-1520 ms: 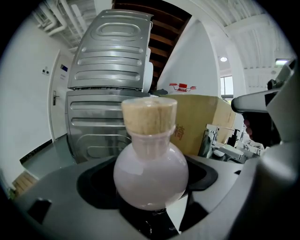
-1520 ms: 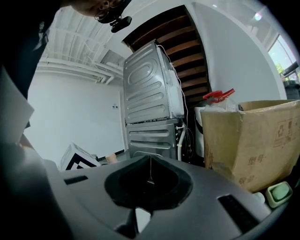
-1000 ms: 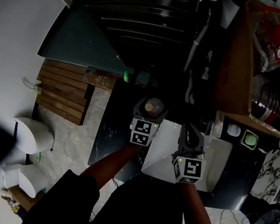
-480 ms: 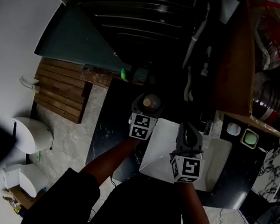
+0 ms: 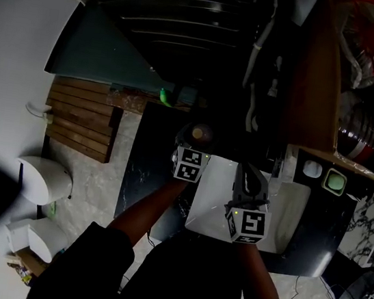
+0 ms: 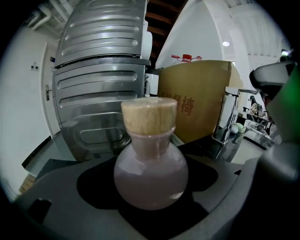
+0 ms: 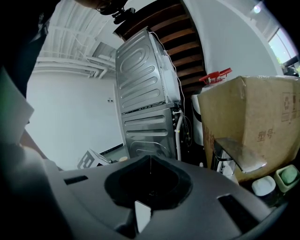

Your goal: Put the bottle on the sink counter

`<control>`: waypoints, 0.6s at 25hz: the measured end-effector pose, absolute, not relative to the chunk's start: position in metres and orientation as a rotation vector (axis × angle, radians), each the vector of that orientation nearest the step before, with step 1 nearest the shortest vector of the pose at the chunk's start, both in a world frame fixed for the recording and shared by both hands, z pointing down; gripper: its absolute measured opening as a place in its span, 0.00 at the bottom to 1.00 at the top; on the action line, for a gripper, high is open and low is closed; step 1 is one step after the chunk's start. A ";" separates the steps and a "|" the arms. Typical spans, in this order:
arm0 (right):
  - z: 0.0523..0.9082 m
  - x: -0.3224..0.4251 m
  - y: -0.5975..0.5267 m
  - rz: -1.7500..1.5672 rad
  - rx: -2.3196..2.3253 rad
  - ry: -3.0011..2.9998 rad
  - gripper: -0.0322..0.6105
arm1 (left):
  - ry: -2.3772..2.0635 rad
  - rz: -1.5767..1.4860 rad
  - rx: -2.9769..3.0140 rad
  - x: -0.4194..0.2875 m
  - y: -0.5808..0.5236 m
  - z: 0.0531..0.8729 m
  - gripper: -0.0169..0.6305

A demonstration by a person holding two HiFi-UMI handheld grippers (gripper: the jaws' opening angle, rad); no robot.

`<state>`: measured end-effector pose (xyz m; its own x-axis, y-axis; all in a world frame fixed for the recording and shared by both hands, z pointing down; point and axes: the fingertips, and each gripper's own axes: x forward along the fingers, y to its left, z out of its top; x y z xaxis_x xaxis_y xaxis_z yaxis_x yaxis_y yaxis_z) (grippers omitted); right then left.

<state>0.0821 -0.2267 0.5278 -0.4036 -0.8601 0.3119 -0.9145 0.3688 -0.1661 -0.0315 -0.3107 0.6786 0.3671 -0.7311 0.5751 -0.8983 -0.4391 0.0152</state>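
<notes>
A: Left gripper [image 5: 197, 144], jaw state?
B: Clenched on the belly of the round flask bottle [image 6: 151, 174]; cork stopper [image 6: 149, 115] stands clear above the jaws, long axis upright, crossing their line

A: Right gripper [image 7: 150, 164]?
B: Jaws pressed together, nothing between them; it hangs just right of the left one, over the white sink basin [image 5: 216, 196]. Only the left is on the bottle

A: Where does the counter lie from the jaws?
B: Black counter [image 5: 143, 174] lies below the left jaws, by the basin's far corner; whether the base touches it, cannot tell

A: Against a second ago?
B: Grip unchanged; both grippers almost where they were, the left a shade further forward
</notes>
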 end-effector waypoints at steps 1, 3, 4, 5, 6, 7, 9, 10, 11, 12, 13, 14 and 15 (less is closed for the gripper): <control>0.528 0.082 -0.227 0.476 1.607 -2.453 0.11 | -1.424 0.741 2.299 -0.031 -0.309 0.681 0.64; 0.528 0.084 -0.227 0.485 1.610 -2.455 0.11 | -1.414 0.782 2.288 -0.031 -0.309 0.684 0.64; 0.529 0.084 -0.226 0.489 1.612 -2.454 0.11 | -1.414 0.795 2.289 -0.031 -0.309 0.685 0.64; 0.530 0.085 -0.224 0.495 1.614 -2.453 0.11 | -1.412 0.806 2.291 -0.030 -0.308 0.686 0.64; 0.531 0.085 -0.223 0.503 1.615 -2.451 0.11 | -1.410 0.817 2.293 -0.029 -0.307 0.686 0.64; 0.532 0.085 -0.221 0.512 1.616 -2.450 0.11 | -1.407 0.825 2.292 -0.029 -0.307 0.687 0.64; 0.535 0.083 -0.218 0.524 1.611 -2.449 0.11 | -1.401 0.840 2.287 -0.028 -0.307 0.689 0.64; 0.536 0.082 -0.217 0.527 1.605 -2.451 0.11 | -1.397 0.850 2.283 -0.028 -0.307 0.690 0.64; 0.536 0.080 -0.217 0.529 1.598 -2.456 0.11 | -1.391 0.863 2.279 -0.027 -0.306 0.692 0.64; 0.536 0.078 -0.217 0.530 1.591 -2.460 0.11 | -1.384 0.878 2.278 -0.027 -0.306 0.693 0.64; 0.536 0.077 -0.217 0.530 1.587 -2.465 0.11 | -1.376 0.893 2.279 -0.026 -0.306 0.694 0.64; 0.535 0.077 -0.218 0.530 1.586 -2.467 0.11 | -1.369 0.903 2.281 -0.026 -0.306 0.695 0.64; 0.534 0.077 -0.218 0.528 1.587 -2.469 0.11 | -1.365 0.908 2.283 -0.025 -0.305 0.695 0.64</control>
